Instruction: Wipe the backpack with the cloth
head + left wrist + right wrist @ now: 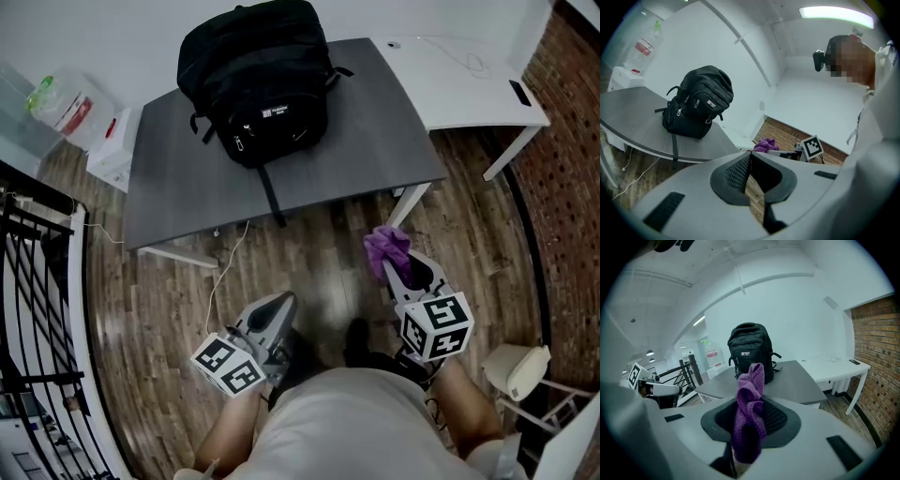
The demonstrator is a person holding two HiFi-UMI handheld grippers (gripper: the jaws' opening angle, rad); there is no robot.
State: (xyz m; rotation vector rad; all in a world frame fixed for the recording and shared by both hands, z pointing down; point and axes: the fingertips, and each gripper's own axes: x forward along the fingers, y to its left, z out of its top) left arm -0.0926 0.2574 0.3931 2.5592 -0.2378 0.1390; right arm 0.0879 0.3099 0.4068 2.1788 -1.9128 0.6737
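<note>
At lower right, the right tool (394, 269) is gripping the cloth (386, 246), the left tool (278, 304) closed and empty; a firm hold seems wise reaching the backpack (262, 84).

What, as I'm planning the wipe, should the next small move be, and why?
Probably carry the right tongs forward toward the backpack. They are shut on the purple cloth, but the backpack stands well ahead on the grey table, and the cloth is nowhere near it.
</note>
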